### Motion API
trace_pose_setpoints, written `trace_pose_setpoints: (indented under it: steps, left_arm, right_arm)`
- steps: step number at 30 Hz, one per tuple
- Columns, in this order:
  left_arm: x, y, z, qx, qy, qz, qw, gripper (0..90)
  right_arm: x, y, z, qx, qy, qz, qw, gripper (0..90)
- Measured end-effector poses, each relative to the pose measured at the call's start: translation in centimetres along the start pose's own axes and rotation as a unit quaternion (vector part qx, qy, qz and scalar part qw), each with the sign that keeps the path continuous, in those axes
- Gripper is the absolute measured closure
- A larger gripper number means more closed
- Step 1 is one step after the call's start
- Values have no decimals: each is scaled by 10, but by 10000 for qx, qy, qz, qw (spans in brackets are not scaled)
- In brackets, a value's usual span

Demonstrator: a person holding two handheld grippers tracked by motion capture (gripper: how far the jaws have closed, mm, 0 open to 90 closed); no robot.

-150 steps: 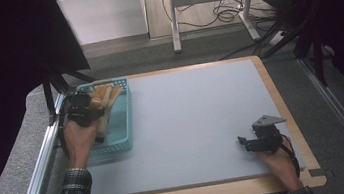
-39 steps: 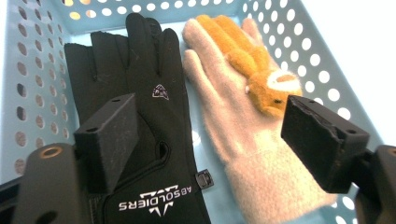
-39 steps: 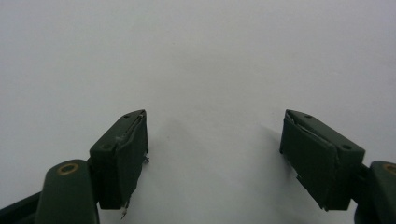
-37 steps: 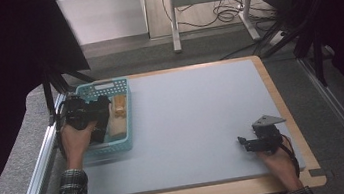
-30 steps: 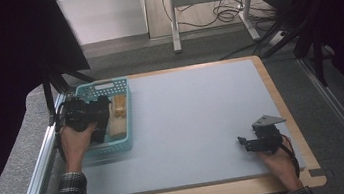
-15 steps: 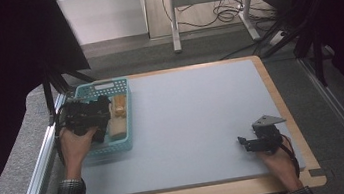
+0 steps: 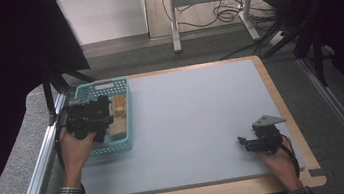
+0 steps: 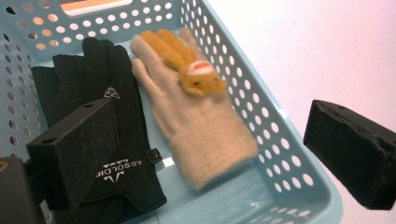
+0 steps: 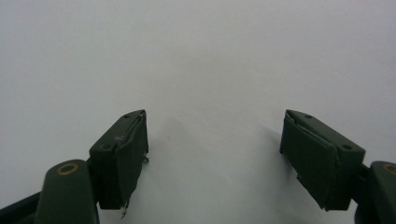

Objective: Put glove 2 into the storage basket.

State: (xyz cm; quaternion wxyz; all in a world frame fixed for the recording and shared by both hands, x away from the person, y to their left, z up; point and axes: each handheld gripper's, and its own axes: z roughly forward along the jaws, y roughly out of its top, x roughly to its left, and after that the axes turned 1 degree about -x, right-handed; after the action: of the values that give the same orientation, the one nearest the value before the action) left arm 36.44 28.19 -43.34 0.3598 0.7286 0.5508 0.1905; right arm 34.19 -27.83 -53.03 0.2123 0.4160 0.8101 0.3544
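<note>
- The beige knitted glove lies flat on the floor of the light blue perforated basket, cuff toward the camera of the left gripper view and fingers pointing to the far end wall; a small orange plush animal is sewn onto its back.
- Just beside it, touching along one edge, lies a black glove with white lettering on the cuff and a small white logo near the knuckles.
- In the high view the basket sits at the left edge of the grey table mat, with the beige glove showing along its right side.
- The left gripper hovers over the basket's near end with its jaws spread wide; they have just been opening, and nothing is clamped between them. One jaw stands over the black glove's cuff, the other beyond the basket's side wall, over the mat.
- In the high view the left gripper sits above the basket, held by the left hand.
- The right gripper rests near the mat's right front corner, well apart from the basket, in the right hand.
- Its jaws stand apart with only bare mat between them.
</note>
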Motion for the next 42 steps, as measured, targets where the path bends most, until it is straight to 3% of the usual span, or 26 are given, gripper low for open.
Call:
trace_pose_setpoints:
  steps: [14,28,42]
  left_arm:
    - [-20,-4,-10,-115,-1,271,9996,27]
    - [-37,-11,-10,-157,6,552,9984,13]
    - [-65,-12,-11,-312,-251,927,9949,13]
  right_arm:
    - [0,0,0,2,-2,-3,10000,227]
    - [0,0,0,0,-3,6,10000,227]
    - [0,0,0,1,-5,0,10000,226]
